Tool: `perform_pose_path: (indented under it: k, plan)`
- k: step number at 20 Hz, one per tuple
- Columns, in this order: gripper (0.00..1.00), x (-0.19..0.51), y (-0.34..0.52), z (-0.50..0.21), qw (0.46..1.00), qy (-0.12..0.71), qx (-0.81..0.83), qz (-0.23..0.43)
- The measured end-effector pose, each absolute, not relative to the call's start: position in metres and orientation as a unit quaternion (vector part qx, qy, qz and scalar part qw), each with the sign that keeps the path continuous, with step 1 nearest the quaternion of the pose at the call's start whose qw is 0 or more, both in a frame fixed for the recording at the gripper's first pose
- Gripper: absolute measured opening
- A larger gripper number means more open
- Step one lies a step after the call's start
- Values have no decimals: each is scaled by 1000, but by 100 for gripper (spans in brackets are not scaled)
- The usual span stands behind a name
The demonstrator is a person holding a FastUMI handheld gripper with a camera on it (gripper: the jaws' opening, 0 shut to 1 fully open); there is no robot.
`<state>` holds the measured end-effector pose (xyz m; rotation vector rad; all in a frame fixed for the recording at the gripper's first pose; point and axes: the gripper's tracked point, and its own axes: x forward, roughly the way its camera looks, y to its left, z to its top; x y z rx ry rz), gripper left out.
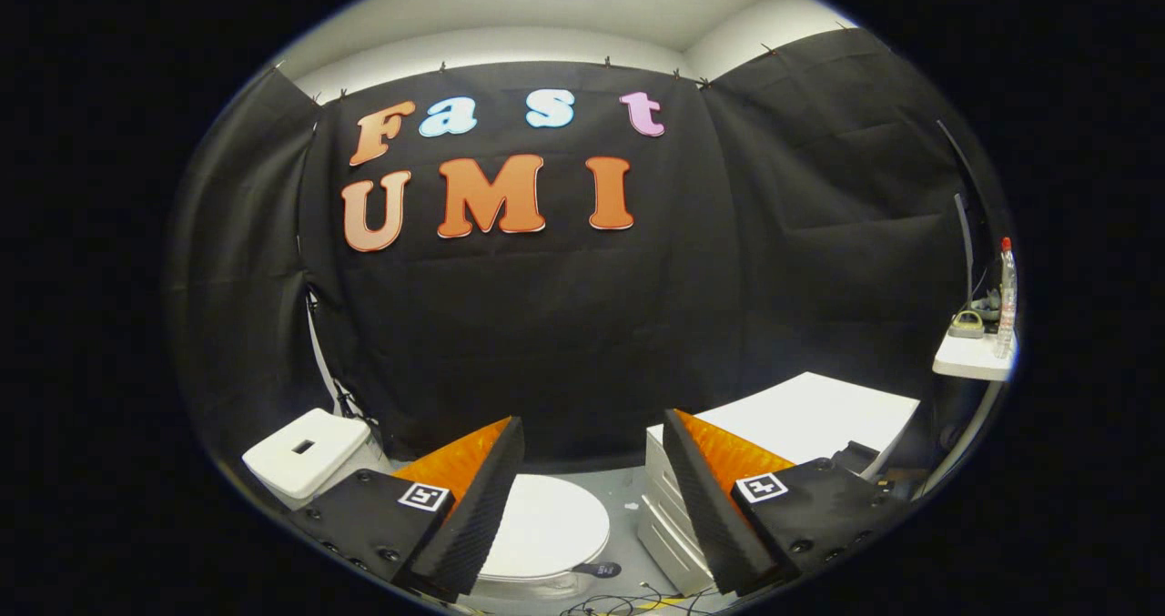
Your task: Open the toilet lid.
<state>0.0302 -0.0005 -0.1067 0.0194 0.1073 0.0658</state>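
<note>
A white toilet stands on the floor below me, its lid (pixel 551 527) lying flat and closed over the bowl. Its white tank (pixel 305 452) sits behind it at the left, against the black cloth. My gripper (pixel 593 434) hovers well above the toilet, open, with a wide gap and nothing between the two fingers. The left finger (pixel 478 498) overlaps the lid's left part in the view; the right finger (pixel 705 498) is off to the lid's right.
A white drawer cabinet (pixel 801 416) stands right of the toilet, close to the right finger. Further right a small white shelf (pixel 969 357) carries a clear bottle (pixel 1006 297) and some gear. Cables lie on the grey floor (pixel 628 589) in front of the toilet.
</note>
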Motion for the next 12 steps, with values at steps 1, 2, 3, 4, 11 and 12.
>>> perform_pose_path:
  k: [1,2,3,4,11,12]
  plan:
    - [98,33,-4,-119,998,61,7,28]
    - [98,37,-9,-132,997,69,1,22]
    - [98,39,-11,-144,997,76,-4,20]
    - [98,40,-11,-154,997,81,-6,20]
    - [99,50,-16,-234,992,126,18,23]
    - [99,51,-18,-245,991,129,24,21]
